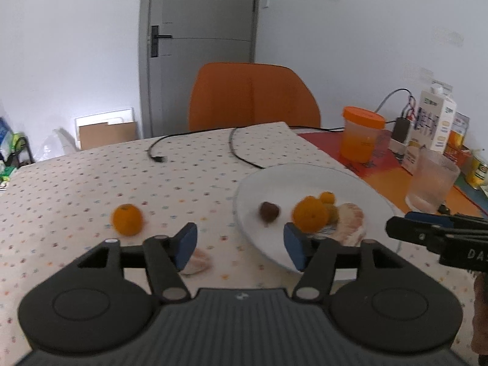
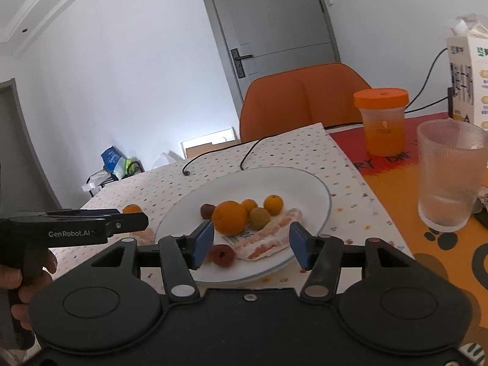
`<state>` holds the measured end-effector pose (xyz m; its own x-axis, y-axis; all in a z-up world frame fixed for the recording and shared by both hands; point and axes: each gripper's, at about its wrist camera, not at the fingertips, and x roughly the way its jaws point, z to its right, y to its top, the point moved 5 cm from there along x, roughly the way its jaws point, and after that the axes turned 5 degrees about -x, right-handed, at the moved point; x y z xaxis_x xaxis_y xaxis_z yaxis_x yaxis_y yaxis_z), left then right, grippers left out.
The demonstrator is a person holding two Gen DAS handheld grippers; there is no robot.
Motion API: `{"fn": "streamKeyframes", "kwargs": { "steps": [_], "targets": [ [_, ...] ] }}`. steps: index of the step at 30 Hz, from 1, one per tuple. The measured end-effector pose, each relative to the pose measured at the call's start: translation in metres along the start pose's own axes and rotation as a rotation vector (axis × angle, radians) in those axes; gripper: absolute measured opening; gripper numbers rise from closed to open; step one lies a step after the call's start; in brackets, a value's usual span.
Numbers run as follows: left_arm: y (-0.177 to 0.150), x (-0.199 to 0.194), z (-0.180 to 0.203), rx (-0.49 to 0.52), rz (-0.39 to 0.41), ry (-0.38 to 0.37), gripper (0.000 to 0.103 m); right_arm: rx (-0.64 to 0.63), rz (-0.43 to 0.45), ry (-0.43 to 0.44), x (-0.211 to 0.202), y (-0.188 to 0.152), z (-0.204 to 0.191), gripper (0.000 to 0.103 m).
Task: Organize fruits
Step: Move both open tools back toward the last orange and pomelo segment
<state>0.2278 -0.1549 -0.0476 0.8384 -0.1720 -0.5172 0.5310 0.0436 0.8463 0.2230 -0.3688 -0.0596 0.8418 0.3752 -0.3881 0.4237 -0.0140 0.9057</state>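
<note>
- On the white plate [image 2: 314,183], most of the fruit is already gathered: a big orange [image 2: 229,217], two small oranges [image 2: 273,204], a greenish round fruit [image 2: 260,218], two dark reddish fruits [image 2: 223,254] and a pinkish peeled segment [image 2: 268,238] lying on the near side.
- Outside the plate, one orange [image 1: 127,219] sits alone on the dotted tablecloth [image 1: 91,177], well to the left of the plate.
- Another pale peeled piece [image 1: 196,262] lies on the cloth too, just beside the left pad [image 1: 184,245] of the left gripper [image 1: 239,245].
- The left gripper has its jaws spread and nothing is between them; it hangs over the near-left edge of the plate.
- The right gripper [image 2: 249,245] also has its jaws apart, above the near part of the plate, and the pads press on nothing.
- I judge the task as mostly done: what is left is to bring the lone orange and the loose piece onto the plate.
</note>
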Motion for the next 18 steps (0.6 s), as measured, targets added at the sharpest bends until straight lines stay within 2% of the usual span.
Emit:
{"fn": "streamKeyframes", "kwargs": {
  "steps": [2,8,10,15,18],
  "targets": [
    [0.0,-0.002,-0.01,-0.014,0.0,0.028,0.074,-0.006,-0.003,0.01,0.002,0.001,-0.006,0.056],
    [-0.002,-0.011,-0.039,-0.056,-0.005,0.082,0.091,-0.039,-0.013,0.043,0.01,0.003,-0.027,0.063],
    [-0.004,-0.015,-0.048,-0.072,-0.003,0.098,0.094,-0.053,-0.015,0.056,0.012,0.003,-0.036,0.07],
    [-0.007,-0.023,-0.067,-0.1,-0.007,0.122,0.096,-0.074,-0.011,0.078,0.017,0.005,-0.051,0.076],
    [-0.009,-0.029,-0.079,-0.126,0.004,0.145,0.102,-0.08,-0.011,0.107,0.021,0.006,-0.059,0.082]
  ]
}}
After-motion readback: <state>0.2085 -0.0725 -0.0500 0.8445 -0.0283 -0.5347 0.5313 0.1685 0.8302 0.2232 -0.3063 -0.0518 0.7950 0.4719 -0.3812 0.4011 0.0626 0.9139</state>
